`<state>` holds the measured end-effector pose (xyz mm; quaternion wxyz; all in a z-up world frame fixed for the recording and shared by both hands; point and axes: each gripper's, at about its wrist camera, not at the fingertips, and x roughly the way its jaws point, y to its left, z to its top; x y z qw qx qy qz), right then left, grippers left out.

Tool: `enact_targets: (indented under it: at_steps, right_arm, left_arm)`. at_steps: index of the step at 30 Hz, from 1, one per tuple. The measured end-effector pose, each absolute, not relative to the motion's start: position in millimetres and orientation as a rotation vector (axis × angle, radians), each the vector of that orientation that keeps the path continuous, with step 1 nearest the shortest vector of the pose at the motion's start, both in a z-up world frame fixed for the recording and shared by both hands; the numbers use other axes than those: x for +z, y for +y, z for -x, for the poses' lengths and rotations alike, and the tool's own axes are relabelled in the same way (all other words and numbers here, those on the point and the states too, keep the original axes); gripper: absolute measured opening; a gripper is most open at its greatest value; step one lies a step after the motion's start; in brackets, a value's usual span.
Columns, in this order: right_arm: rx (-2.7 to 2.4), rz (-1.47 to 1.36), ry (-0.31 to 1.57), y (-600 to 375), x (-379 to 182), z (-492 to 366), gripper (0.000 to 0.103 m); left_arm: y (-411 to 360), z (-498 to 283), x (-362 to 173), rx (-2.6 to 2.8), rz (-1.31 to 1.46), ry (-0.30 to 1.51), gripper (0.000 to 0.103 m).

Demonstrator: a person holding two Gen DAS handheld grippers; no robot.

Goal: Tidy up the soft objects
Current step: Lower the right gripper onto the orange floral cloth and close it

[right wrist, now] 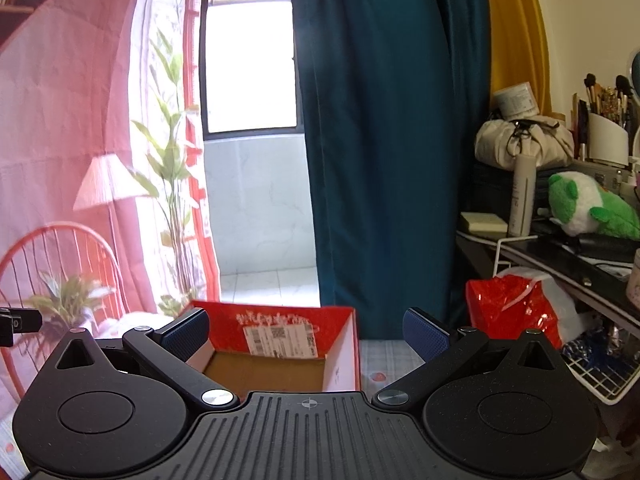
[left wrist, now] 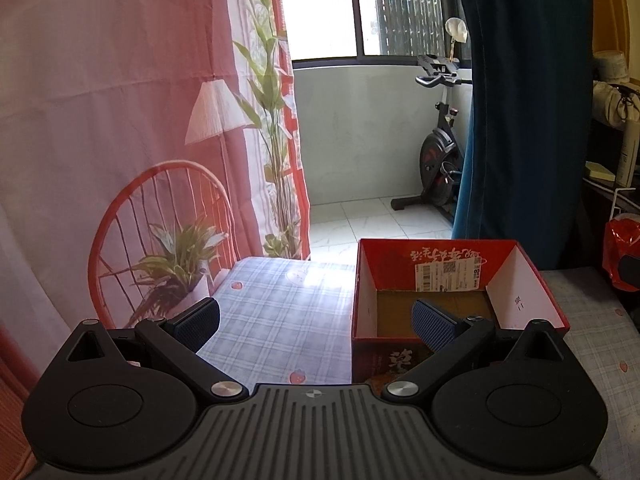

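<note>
Left hand-held gripper: jaws spread wide, holding nothing, hovering over the checked bed sheet at the near-left corner of the red box.
Red box, left view: open-topped and bare inside; brown floor visible.
Right hand-held gripper: spread, empty, above the box's near edge.
Soft object: a green-and-white plush toy lies on the cluttered worktop, well apart to the right.
Other soft items: possibly out of frame.
Step advice: swing right, pinch the plush mid-body, lower it into the box.

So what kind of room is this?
Probably a bedroom at home: a checked bedsheet under the red box, an exercise bike by the window, and a cluttered shelf with makeup brushes.
</note>
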<state>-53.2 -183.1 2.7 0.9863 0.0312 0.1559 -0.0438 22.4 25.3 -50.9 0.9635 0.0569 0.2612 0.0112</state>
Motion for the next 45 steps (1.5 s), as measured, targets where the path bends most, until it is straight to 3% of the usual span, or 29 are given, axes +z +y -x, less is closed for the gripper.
enact_targets:
  at_steps: [33,39,42,45]
  right_arm:
    - [0.032,-0.086,0.5,-172.8,-101.3,25.4,0.101]
    - [0.111,-0.114,0.579,-164.8,-116.0,14.7,0.083]
    - [0.152,-0.124,0.617,-160.2,-123.3,10.0,0.075]
    - [0.176,-0.123,0.652,-156.2,-131.1,5.2,0.064]
  left_arm:
    - [57.0,-59.6,-145.7,-0.092,-0.04,0.669,0.1]
    - [60.3,-72.2,-156.5,-0.138,0.002,0.712,0.09]
    - [61.4,-80.4,-163.8,-0.165,0.016,0.737,0.077]
    - [64.2,-87.9,-171.5,-0.192,0.046,0.761,0.053]
